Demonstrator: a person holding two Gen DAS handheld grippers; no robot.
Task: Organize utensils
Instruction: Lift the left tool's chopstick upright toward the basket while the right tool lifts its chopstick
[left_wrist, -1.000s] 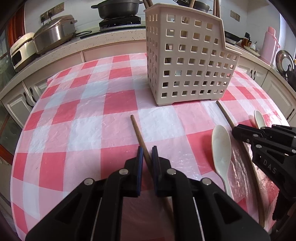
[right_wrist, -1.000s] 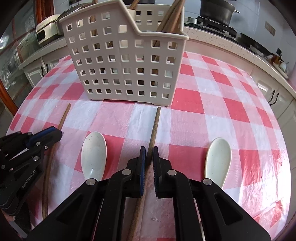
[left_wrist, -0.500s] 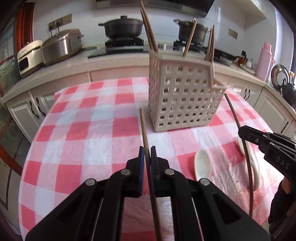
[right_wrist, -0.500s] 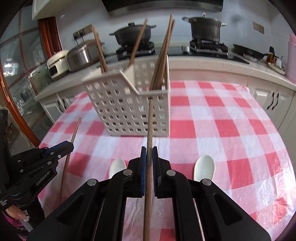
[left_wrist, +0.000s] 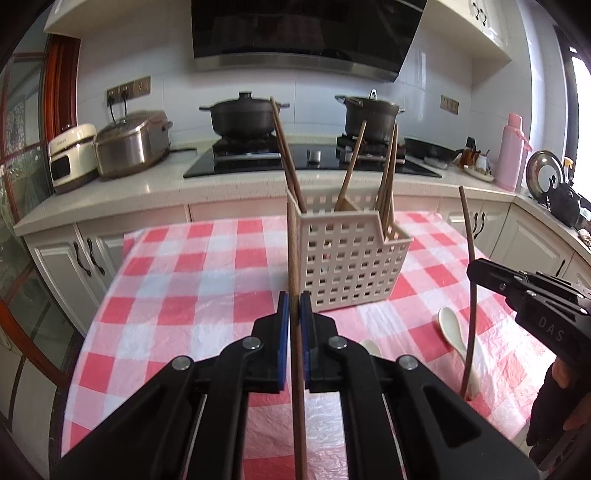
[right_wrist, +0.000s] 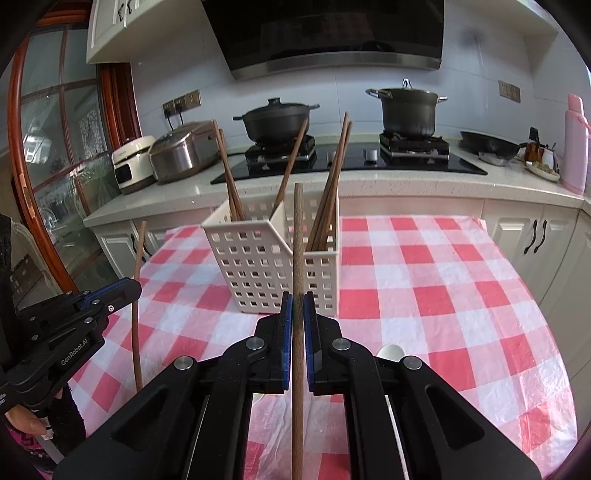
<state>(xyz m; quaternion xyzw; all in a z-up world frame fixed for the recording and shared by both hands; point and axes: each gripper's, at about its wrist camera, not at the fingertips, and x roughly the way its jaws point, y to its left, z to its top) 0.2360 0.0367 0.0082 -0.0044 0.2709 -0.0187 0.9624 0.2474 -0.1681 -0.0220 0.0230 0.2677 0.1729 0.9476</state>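
My left gripper (left_wrist: 294, 306) is shut on a brown wooden chopstick (left_wrist: 292, 258), held raised and pointing forward above the table. My right gripper (right_wrist: 297, 306) is shut on a second chopstick (right_wrist: 298, 240), also raised. Each shows in the other's view: the right gripper (left_wrist: 480, 271) with its chopstick (left_wrist: 470, 295), the left gripper (right_wrist: 129, 291) with its chopstick (right_wrist: 137, 295). The white perforated basket (left_wrist: 347, 269) stands ahead on the checked table and holds several chopsticks; it also shows in the right wrist view (right_wrist: 269, 269). Two white spoons (left_wrist: 452, 328) lie on the cloth.
The table with the red and white checked cloth (left_wrist: 166, 295) stands before a kitchen counter (left_wrist: 129, 192). On the counter are two black pots (left_wrist: 242, 118), a rice cooker (left_wrist: 131, 144) and a pink flask (left_wrist: 511, 151). White cabinets (right_wrist: 535, 236) line the right side.
Both grippers have lifted their chopsticks off the table and tilted up, so the views now look across the kitchen. The spoons stay on the cloth.
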